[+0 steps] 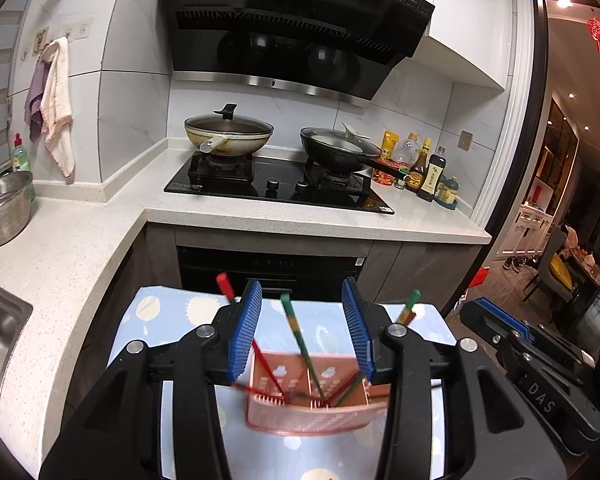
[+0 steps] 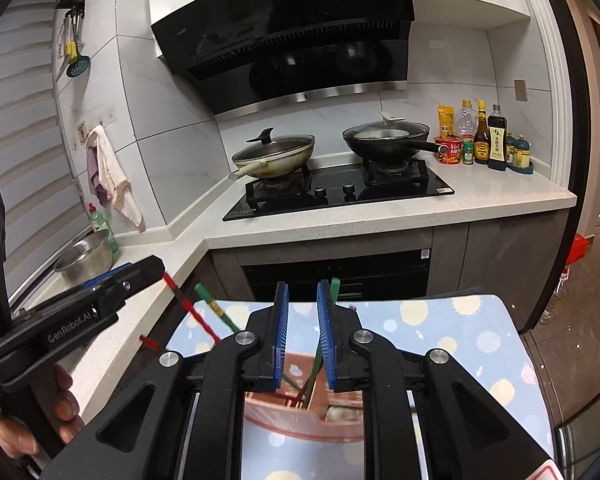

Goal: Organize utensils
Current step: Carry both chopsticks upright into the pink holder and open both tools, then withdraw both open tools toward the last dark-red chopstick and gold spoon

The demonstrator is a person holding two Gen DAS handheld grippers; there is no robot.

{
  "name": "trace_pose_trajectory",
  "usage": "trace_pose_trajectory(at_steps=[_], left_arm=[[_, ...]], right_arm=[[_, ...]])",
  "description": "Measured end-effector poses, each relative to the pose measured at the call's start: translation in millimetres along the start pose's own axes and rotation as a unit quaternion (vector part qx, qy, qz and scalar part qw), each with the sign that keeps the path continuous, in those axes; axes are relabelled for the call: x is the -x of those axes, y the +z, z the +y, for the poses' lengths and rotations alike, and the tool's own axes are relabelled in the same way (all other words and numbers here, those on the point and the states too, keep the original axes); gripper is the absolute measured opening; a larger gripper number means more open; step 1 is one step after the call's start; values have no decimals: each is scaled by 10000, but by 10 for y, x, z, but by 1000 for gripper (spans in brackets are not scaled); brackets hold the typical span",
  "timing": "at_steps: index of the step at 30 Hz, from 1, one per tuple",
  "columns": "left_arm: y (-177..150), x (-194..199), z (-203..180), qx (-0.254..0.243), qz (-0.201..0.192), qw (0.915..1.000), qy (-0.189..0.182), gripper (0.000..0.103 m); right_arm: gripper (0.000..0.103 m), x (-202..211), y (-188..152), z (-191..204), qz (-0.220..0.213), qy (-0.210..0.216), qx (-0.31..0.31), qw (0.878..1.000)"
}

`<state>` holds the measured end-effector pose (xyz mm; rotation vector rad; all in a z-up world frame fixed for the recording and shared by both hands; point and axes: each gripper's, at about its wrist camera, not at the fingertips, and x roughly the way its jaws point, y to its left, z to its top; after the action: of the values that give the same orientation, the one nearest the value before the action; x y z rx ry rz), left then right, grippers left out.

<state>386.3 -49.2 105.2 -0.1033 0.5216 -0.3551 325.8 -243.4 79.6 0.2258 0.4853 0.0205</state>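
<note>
A pink utensil holder (image 1: 316, 404) stands on a blue patterned cloth (image 1: 172, 312); it also shows in the right wrist view (image 2: 300, 420). Red chopsticks (image 1: 264, 364) and green chopsticks (image 1: 300, 340) lean out of it. My left gripper (image 1: 306, 328) is open, held just above the holder with a green chopstick between its blue pads, not touching. My right gripper (image 2: 302, 336) hovers over the holder, its jaws narrowly apart around a green chopstick (image 2: 318, 360); I cannot tell whether the pads press it. The right gripper also shows in the left wrist view (image 1: 496, 320).
A stove (image 1: 276, 184) carries a cream wok (image 1: 228, 132) and a black pan (image 1: 340, 148). Sauce bottles (image 1: 424, 168) stand at the right. A steel colander (image 1: 4, 208) sits by the sink (image 1: 0, 332). Towels (image 1: 56, 104) hang on the wall. The left gripper shows at the left (image 2: 100, 300).
</note>
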Motion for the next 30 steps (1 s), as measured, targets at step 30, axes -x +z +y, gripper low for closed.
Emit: trace_pose_trajectory(at_steps=[30], left_arm=[[-2272,919,77,140,1527,9873,407,40]], right_arm=[[20,988,-2475,301,1901,-15,84,9817]])
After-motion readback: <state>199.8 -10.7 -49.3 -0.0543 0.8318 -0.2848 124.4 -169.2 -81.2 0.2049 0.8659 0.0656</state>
